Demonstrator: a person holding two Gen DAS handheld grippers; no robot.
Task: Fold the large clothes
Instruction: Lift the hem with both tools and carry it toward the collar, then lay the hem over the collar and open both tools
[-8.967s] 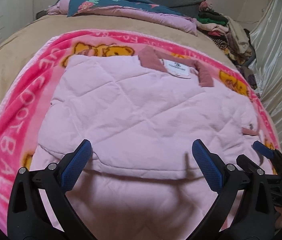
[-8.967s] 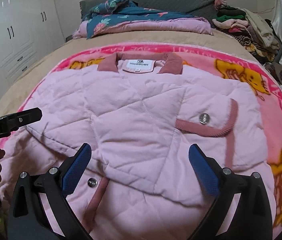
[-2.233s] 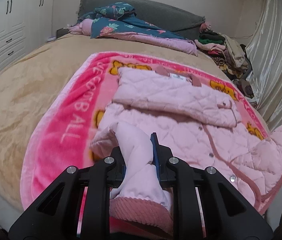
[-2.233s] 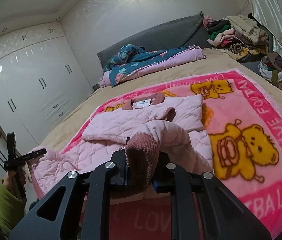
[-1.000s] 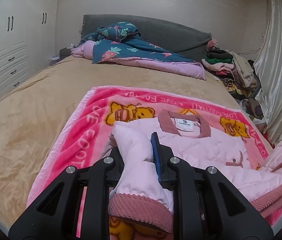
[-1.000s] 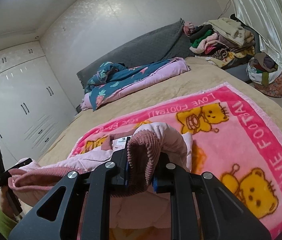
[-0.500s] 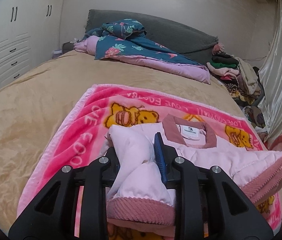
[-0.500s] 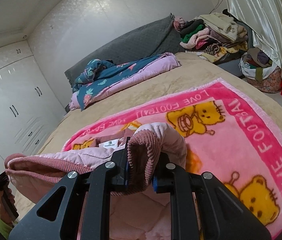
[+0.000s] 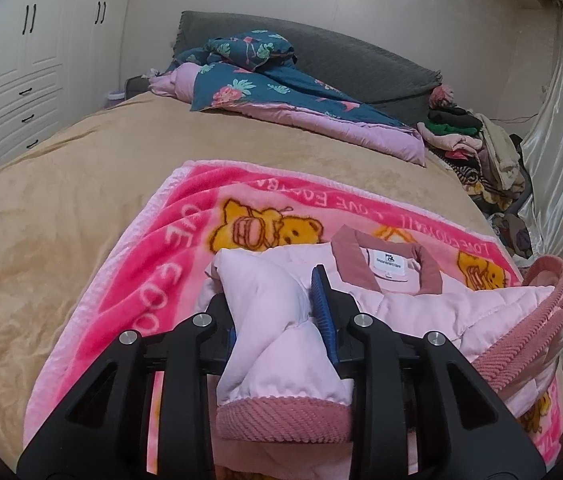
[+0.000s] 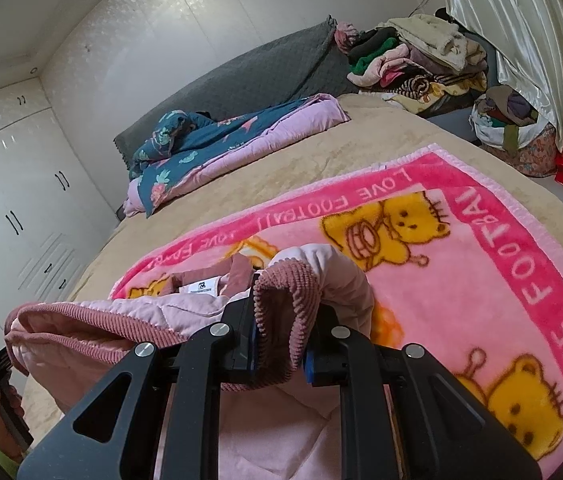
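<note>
In the left wrist view, the left gripper [image 9: 281, 316] is holding a bunched corner of the pink quilted jacket [image 9: 421, 304] by its ribbed hem, and its jaws have just been opening a little, with the padded cloth still filling the gap between the blue pads [image 9: 323, 312]. The jacket is lying on the pink bear blanket [image 9: 153, 280], its collar and label pointing toward the far edge of that blanket, and the lifted hem is sagging in a curve toward the blanket's right side. In the right wrist view, the right gripper [image 10: 279, 344] is clamping fully down on the other end of the same hem, the dark pink ribbing bulging up over its jaws, above the near half of the blanket. The free hem is drooping leftward from there to the other gripper, which a hand is holding beyond the blanket's left edge. The jacket is looking soft, puffy and light, with no stiffness, so it will likely slump wherever it is unsupported. The ribbed hem corners are probably the surest places to hold, since the smooth quilted shell may be slipping more easily between the pads.
</note>
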